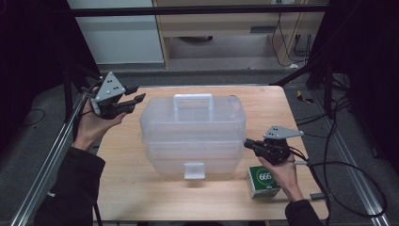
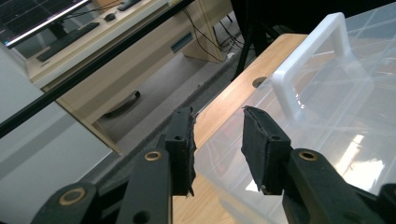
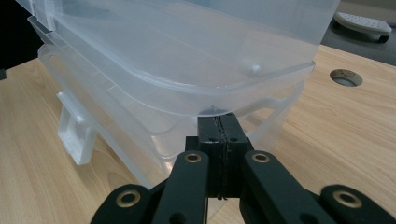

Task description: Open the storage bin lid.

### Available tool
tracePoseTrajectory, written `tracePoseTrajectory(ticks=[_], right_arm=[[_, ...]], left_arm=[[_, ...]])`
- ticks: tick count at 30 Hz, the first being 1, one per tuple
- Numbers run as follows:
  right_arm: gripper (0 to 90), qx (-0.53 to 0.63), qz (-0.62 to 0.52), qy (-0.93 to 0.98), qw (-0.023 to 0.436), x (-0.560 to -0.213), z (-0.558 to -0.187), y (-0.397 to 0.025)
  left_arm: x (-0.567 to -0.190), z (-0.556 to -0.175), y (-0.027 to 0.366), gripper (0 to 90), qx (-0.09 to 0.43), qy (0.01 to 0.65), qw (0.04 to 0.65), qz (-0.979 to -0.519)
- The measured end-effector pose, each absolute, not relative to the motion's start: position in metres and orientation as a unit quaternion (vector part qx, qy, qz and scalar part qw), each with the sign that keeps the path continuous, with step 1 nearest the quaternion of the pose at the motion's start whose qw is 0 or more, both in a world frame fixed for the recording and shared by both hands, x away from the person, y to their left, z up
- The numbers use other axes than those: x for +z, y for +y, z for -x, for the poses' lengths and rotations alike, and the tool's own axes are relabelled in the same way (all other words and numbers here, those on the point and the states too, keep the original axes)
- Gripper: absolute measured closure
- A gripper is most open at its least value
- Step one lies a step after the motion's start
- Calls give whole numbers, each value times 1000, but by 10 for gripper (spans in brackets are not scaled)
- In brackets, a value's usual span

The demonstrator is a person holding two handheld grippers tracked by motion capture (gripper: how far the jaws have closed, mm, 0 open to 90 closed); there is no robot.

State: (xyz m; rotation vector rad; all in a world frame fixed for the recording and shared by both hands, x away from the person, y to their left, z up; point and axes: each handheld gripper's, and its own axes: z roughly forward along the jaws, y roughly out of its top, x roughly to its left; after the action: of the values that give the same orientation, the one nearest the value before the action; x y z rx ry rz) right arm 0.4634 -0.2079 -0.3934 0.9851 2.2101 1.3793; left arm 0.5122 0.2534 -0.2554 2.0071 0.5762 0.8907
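Wooden tabletop (image 1: 127, 188), dim workshop: the clear storage box (image 1: 193, 136) sat mid-table while your right gripper (image 3: 218, 122), jaws pressed together on nothing, nosed under its lid rim at 3 o'clock. Your left gripper (image 2: 217, 140) hovered with jaws apart at 10 o'clock. A hard push risked skidding the box leftward — or clipping the green carton (image 1: 263, 182) at 5 o'clock.

We find the clear storage box (image 1: 193, 136) taking up the table (image 1: 127, 188) centre — bare wood at near left, a green carton (image 1: 262, 181) blocking the near-right corner.
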Motion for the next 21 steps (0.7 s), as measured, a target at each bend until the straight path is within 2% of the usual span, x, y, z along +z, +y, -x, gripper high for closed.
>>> tracePoseTrajectory(ticks=[14, 21], right_arm=[[900, 486, -347, 782, 178, -393, -463, -207], [900, 485, -347, 783, 178, -393, -463, -207]], left_arm=[[-299, -485, 305, 748, 355, 305, 443, -765], [-329, -472, 320, 805, 338, 335, 452, -755]])
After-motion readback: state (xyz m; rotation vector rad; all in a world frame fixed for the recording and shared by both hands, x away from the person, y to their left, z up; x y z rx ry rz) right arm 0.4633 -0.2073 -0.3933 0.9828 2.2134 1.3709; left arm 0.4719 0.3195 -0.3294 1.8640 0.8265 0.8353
